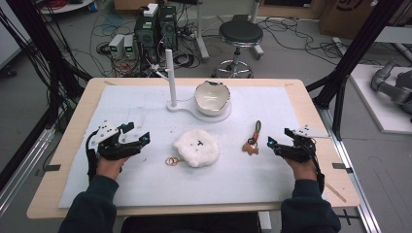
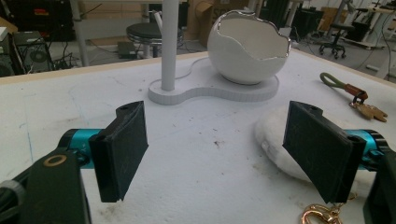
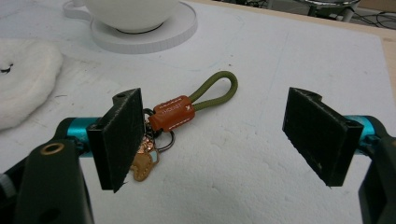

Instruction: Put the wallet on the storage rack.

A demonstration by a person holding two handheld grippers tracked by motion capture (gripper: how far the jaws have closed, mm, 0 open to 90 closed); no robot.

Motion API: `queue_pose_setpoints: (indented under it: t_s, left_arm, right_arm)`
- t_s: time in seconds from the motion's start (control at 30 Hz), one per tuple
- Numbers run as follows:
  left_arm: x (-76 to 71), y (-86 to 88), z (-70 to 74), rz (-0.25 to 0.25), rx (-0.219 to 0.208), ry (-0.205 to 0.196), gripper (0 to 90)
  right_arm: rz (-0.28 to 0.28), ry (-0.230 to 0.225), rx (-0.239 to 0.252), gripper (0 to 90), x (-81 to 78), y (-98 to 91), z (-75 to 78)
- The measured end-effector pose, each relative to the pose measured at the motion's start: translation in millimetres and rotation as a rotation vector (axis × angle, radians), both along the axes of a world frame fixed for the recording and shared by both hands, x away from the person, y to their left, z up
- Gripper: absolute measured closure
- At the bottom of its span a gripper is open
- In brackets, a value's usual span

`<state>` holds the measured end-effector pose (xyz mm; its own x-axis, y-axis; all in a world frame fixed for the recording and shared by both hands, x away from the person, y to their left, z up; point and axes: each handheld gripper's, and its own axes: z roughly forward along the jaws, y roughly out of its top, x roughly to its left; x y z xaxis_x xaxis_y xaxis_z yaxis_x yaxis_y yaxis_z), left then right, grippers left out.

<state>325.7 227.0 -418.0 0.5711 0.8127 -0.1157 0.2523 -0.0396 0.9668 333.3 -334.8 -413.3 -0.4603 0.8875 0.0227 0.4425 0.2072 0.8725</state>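
Both grippers wide open, nothing held.
Your right gripper (image 3: 212, 140) nears keychain (image 3: 175, 114): light, floppy (take leather tab); left gripper (image 2: 215, 154) idle.

I see a white eggshell bowl (image 1: 212, 97) on a white stand (image 1: 180, 105), a white fluffy pad (image 1: 196, 148) — olive-green strap (image 3: 214, 90) with orange-brown tag (image 3: 171, 113), gold rings (image 1: 171, 160).

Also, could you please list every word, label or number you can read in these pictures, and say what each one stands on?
Orange leather tab on the green-loop keychain: stamped lettering, too blurred to read.
Cardboard box on the floor beyond the table: a dark printed mark, cut off and unreadable.
Fluffy white plush: small black marks, not lettering.
Nothing else carries text.
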Motion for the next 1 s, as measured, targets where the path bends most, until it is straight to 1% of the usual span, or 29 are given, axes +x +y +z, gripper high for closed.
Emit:
queue_pose_setpoints:
  t_s: [0.03,0.07,0.1,0.2,0.3,0.4,0.5,0.57,0.6,0.63,0.7,0.73,0.77,0.8,0.83,0.9,0.93,0.97,1.0]
  left_arm:
    - [0.0,0.0,0.0,0.0,0.0,0.0,21.6]
    - [1.2,-3.3,0.1,-0.008,-0.016,0.012,21.6]
    - [1.2,-3.3,0.1,-0.008,-0.016,0.012,21.6]
    - [3.8,-10.9,2.7,-0.024,-0.064,0.028,21.5]
    - [8.3,-23.1,6.2,-0.05,-0.061,0.03,21.5]
    - [15.7,-38.9,6.1,-0.079,-0.045,0.053,21.5]
    - [23.1,-54.5,3.7,-0.109,-0.011,0.08,21.5]
    - [28.4,-65.4,0.7,-0.126,0.023,0.104,21.5]
    - [32.2,-76.1,-5.3,-0.142,0.071,0.125,21.5]
    - [32.2,-76.1,-5.3,-0.142,0.071,0.125,21.6]
    - [35.7,-84.5,-13.3,-0.15,0.112,0.167,21.9]
    - [39.5,-89.8,-19.3,-0.152,0.136,0.204,22.3]
    - [39.5,-89.8,-19.3,-0.152,0.136,0.204,22.8]
    - [41.5,-91.2,-21.1,-0.152,0.153,0.221,22.8]
    - [43.0,-93.1,-22.5,-0.147,0.165,0.232,22.9]
    - [44.7,-95.9,-24.0,-0.155,0.188,0.254,23.6]
    - [45.5,-99.3,-24.5,-0.174,0.218,0.271,26.0]
    - [45.9,-101.0,-25.5,-0.186,0.234,0.278,28.3]
    - [46.2,-102.4,-27.5,-0.199,0.247,0.293,30.8]
  right_arm:
    - [0.0,0.0,0.0,21.2,0.0,0.0,0.0]
    - [0.0,-0.003,0.001,21.3,-0.9,-0.8,-0.1]
    - [0.0,-0.003,0.001,21.3,-0.9,-0.8,-0.1]
    - [-0.002,-0.007,0.014,21.2,-2.3,-1.7,0.1]
    - [-0.001,-0.006,0.016,21.3,-2.6,-2.0,-0.1]
    - [0.005,-0.002,0.017,21.3,-4.3,-0.5,-0.6]
    - [0.011,-0.005,0.019,21.3,-5.6,1.9,-0.1]
    - [0.026,-0.008,0.014,21.3,-4.8,5.4,1.1]
    - [0.027,-0.003,0.016,21.3,-5.0,7.0,1.5]
    - [0.033,-0.003,0.016,21.3,-4.9,8.4,1.7]
    - [0.038,-0.004,0.013,21.3,-5.0,9.7,1.9]
    - [0.05,0.001,0.012,21.3,-5.1,12.8,2.1]
    - [0.05,0.001,0.012,21.3,-5.1,12.8,2.1]
    - [0.063,0.005,0.004,21.3,-4.8,15.5,1.8]
    - [0.066,0.005,0.001,21.3,-4.7,16.6,1.9]
    - [0.07,0.004,0.0,21.3,-4.5,17.7,2.0]
    - [0.077,0.003,0.001,21.3,-4.2,19.8,2.3]
    - [0.081,0.007,0.003,21.3,-3.9,21.0,2.4]
    - [0.086,0.007,0.003,21.3,-3.2,22.0,2.2]
